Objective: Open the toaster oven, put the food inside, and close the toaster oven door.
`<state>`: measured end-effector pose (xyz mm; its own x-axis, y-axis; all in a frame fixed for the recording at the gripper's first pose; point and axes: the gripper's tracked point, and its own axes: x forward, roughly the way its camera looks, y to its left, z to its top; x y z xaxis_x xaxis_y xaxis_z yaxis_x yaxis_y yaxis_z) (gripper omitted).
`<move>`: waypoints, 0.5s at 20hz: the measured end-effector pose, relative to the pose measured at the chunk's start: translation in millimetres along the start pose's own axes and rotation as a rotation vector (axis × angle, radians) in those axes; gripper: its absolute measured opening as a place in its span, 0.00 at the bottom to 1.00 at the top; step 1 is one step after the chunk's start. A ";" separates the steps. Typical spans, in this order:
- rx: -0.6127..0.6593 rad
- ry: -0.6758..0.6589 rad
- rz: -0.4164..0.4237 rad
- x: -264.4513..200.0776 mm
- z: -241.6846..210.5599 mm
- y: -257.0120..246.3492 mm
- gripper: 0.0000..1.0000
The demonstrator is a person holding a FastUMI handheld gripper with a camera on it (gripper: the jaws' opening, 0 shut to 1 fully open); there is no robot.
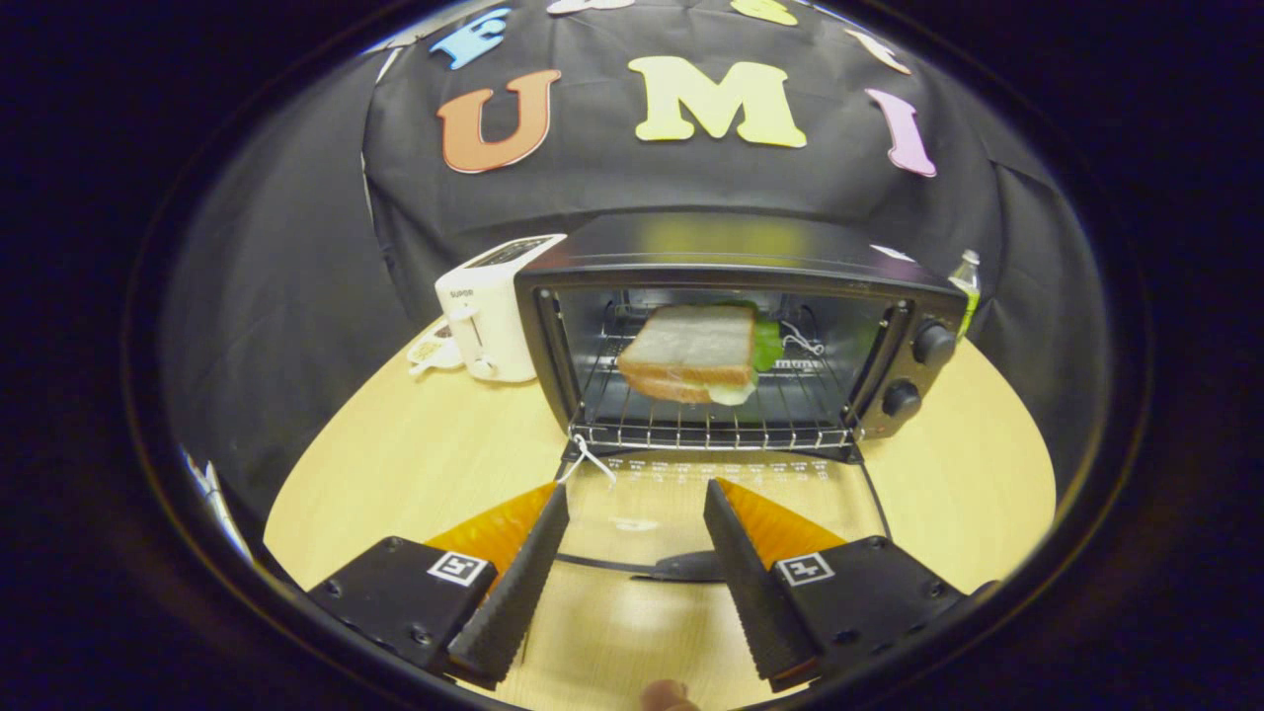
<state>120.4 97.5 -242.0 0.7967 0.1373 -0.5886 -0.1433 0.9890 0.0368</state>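
On the rack inside the toaster oven [741,326] sits the sandwich [691,355], so closing remains. My hand-held gripper [637,504] hovers spread wide and empty above the lowered glass door [721,494]. I should slip under its front handle [691,566] and swing it up steadily until it latches.

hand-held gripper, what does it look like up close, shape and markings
The hand-held gripper has two long wedge-shaped fingers that taper to narrow tips, with ribbed, textured inner faces. Each finger is mounted on a black block fixed with small screws and carrying a square black-and-white tag. The fingers stand apart, with nothing between them.
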 end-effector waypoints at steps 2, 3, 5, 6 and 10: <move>-0.011 0.008 -0.042 -8.6 -10.6 -7.9 0.92; -0.014 0.020 -0.052 -11.1 -16.4 -9.8 0.93; -0.012 0.038 -0.056 -17.3 -28.8 -9.7 0.93; -0.015 0.042 -0.056 -18.4 -34.2 -9.6 0.93; -0.025 0.092 -0.077 -15.3 -58.2 -12.8 0.93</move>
<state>75.9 79.6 -280.4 0.7488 0.0538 -0.6606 -0.0991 0.9946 -0.0314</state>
